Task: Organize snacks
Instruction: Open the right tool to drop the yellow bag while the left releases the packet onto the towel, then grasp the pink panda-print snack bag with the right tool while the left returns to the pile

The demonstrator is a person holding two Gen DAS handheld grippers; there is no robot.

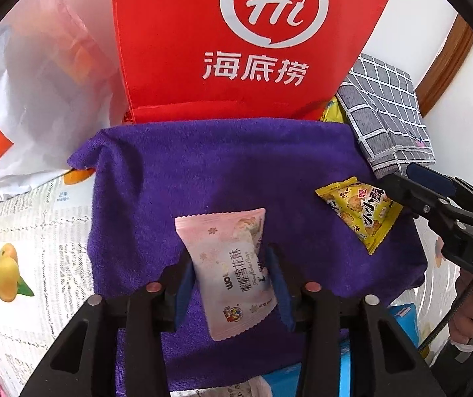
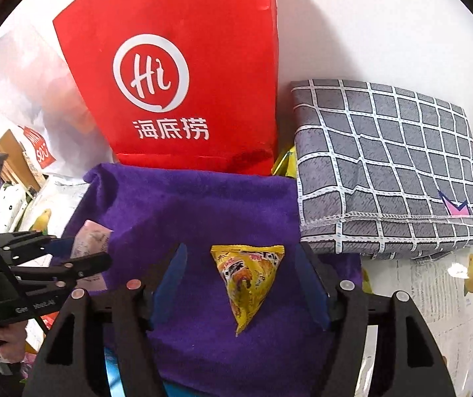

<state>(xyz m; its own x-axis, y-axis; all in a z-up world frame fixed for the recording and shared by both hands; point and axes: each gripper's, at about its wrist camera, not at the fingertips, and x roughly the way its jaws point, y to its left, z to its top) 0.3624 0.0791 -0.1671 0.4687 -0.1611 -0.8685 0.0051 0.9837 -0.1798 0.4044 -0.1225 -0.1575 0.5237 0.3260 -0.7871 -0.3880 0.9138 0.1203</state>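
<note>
- Judging the step: both snacks lie flat on the purple towel [image 1: 203, 172], one per gripper; looks like set-down / line-up, though it could equally be a pick.
- Left gripper [image 1: 229, 254]: jaws narrow, blue pads right against both long edges of the pink packet [image 1: 223, 238]. Can't tell if they're actually pinching or just touching.
- Pink packet sits mid-towel and tilted, its top seam twd the red bag [image 1: 236, 49].
- Right gripper [image 2: 242, 248]: jaws wide, nothing held. The yellow packet [image 2: 248, 278] lies btwn the pads w/ clear gaps both sides, on the towel's right part near the grey checked cloth [image 2: 385, 165].
- If releasing the pink one: open enough that both pads clear the film, then lift straight back along the fingers. A sideways pull prob drags the packet, since the film is light and slippery.
- If re-gripping: pinch across the filled middle, not the crimped seam. The wrapper crumples easily, so go gentle; contents are likely brittle.
- Yellow one: keep the pads off it while backing away. Its pointed end faces the gripper and could catch a finger.
- Spacing: packets are well apart now. Keep them that way and both fully on the towel, off the fruit-print cover [image 1: 38, 248].
- Risk: the two grippers are close at the towel's edges, so move one at a time.
</note>
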